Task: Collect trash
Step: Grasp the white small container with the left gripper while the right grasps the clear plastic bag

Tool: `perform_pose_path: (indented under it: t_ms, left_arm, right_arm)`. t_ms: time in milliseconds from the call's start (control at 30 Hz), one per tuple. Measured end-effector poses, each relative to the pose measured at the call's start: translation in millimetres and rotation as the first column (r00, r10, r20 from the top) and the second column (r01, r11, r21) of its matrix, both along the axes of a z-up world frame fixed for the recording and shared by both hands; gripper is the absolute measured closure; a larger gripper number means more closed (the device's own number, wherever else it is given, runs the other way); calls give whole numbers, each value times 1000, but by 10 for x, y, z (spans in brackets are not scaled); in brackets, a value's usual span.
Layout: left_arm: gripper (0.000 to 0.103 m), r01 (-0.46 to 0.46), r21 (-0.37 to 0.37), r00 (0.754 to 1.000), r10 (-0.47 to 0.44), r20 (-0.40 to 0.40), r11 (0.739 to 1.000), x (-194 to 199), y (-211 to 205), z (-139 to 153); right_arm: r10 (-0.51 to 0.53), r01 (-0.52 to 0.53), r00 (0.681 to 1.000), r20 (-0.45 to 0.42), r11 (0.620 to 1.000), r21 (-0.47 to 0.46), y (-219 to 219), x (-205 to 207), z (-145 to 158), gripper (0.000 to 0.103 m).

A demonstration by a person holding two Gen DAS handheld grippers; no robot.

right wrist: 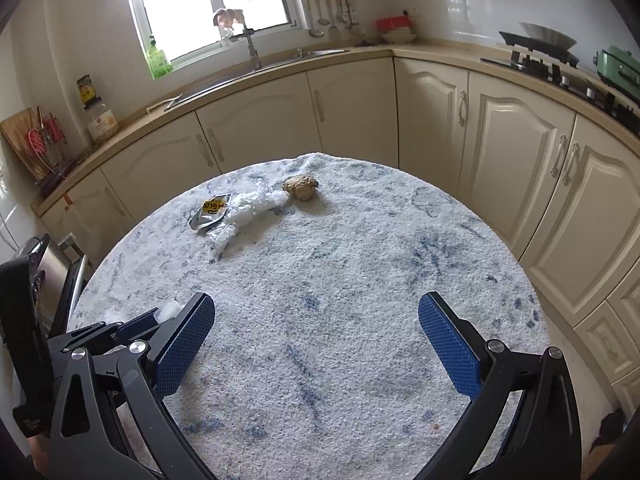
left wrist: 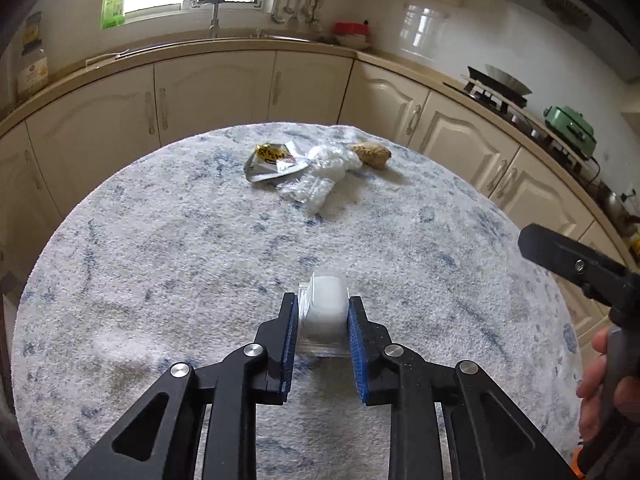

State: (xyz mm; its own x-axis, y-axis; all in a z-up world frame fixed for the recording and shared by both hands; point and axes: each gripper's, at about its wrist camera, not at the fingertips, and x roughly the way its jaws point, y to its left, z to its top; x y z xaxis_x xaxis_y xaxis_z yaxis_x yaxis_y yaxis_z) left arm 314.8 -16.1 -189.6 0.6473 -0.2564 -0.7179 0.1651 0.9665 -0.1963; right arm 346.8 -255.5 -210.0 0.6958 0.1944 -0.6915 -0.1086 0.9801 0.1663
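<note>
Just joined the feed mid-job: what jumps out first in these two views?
Nearest the camera, the left gripper is shut on a small clear plastic cup, low over the blue-flecked cloth. At the table's far side lie a foil wrapper, crumpled clear plastic and a brown lump. The right gripper hangs open over bare cloth.

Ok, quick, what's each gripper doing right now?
Left gripper: shut on the small clear plastic cup.
Right gripper: open, nothing between its fingers.
</note>
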Motion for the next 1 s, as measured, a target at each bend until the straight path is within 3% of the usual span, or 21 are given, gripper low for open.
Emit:
perform_pose_path:
  t_ms: [267,500,633,800,867,933,1000]
  left_arm:
    - [83,-70,-34,995,72,70,997,185,472,218]
    - [83,-140,-74,979,149,141,987,338,782,243]
    - [83,-138,-92,980,149,131,986,376,839,161]
    - [83,-103,-81,985,113,128,991,395,807,134]
    - [83,-96,-81,986,106,128,992,392,804,134]
    - [83,-97,-79,986,107,129,992,386,813,128]
    - [83,-100,-85,986,110,123,991,376,822,114]
  right_arm:
    - [67,-68,997,-37,997,-26,441,475,-84,0]
    - [39,-40,995,-92,999,-7,645,1068,-222,1]
    - [28,-28,990,-141,1000,-3,776,1379,-379,19]
    - [19,-15,985,-169,1000,23,934,1617,-531,33]
    - [22,-24,989,-149,1000,-6,1014,1640,-542,50]
    - [34,-29,988,-151,999,31,996,1630,-540,69]
    - [52,-44,987,-150,997,56,972,1574,-532,73]
